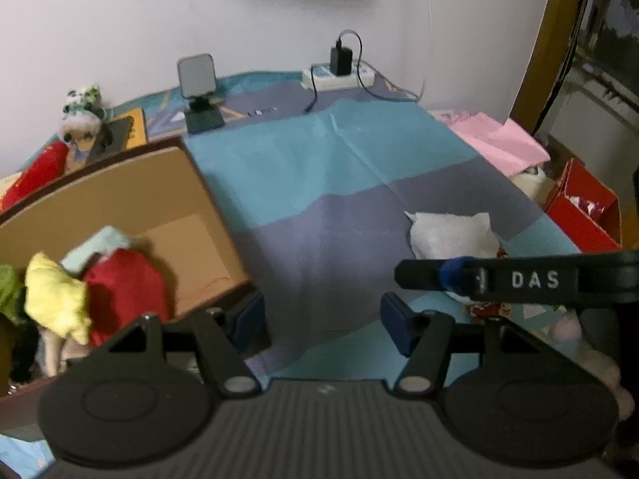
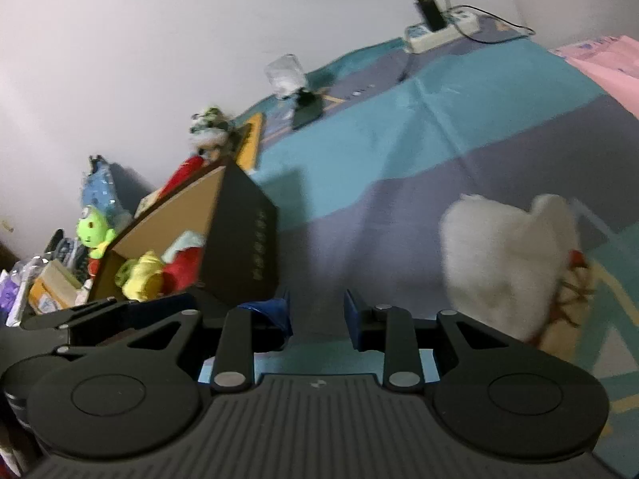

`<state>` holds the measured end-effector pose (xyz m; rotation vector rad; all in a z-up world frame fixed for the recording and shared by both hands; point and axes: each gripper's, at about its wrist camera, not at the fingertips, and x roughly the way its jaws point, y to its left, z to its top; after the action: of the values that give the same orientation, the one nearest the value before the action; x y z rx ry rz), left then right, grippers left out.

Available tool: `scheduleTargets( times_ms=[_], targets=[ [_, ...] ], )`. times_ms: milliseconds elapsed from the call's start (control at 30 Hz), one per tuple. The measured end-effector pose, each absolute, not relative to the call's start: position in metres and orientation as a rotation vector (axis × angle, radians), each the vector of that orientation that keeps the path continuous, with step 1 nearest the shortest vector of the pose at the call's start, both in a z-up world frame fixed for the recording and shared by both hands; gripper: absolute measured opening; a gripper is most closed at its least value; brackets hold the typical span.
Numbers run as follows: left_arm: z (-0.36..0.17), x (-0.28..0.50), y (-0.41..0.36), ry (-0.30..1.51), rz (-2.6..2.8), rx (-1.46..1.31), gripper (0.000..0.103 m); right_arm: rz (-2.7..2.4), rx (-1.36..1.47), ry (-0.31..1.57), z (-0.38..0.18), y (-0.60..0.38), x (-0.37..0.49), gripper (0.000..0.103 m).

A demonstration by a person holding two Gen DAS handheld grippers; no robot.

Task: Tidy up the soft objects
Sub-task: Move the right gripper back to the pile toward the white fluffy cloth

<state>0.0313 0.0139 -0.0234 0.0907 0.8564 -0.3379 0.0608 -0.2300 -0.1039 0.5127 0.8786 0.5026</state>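
While both hover over the blanket [image 1: 327, 183], left tool [image 1: 323, 319] gaping, empty, right tool [image 2: 317, 315] parted, empty, beside white plush [image 2: 507, 263].

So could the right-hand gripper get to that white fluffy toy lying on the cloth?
Probably yes. The right gripper is open and holds nothing, and the white fluffy toy lies just ahead to its right on the striped cloth, with nothing between them. It would need to swing right first.

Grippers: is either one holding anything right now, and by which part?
Nothing is held. The left gripper and the right gripper are both open with only the bedspread between their fingers. The white plush toy lies loose on the bed, right of the right gripper.
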Motion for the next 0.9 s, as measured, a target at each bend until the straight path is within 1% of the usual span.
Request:
scheduleTargets(
  times_ms=[433,533,600,900],
  targets=[
    [-0.045,0.041,-0.036,0.924,-0.254,0.138,0.064,0.511,0.487,0.940,-0.125,-0.271,0.066,0.013],
    [-0.046,0.040,-0.041,0.930,-0.239,0.140,0.064,0.522,0.484,0.942,-0.126,-0.276,0.068,0.013],
    [-0.047,0.039,-0.044,0.931,-0.230,0.145,0.067,0.527,0.481,0.939,-0.126,-0.278,0.068,0.013],
    [-0.051,0.045,-0.056,0.946,-0.200,0.160,0.067,0.519,0.478,0.921,-0.125,-0.289,0.072,0.015]
  ],
)
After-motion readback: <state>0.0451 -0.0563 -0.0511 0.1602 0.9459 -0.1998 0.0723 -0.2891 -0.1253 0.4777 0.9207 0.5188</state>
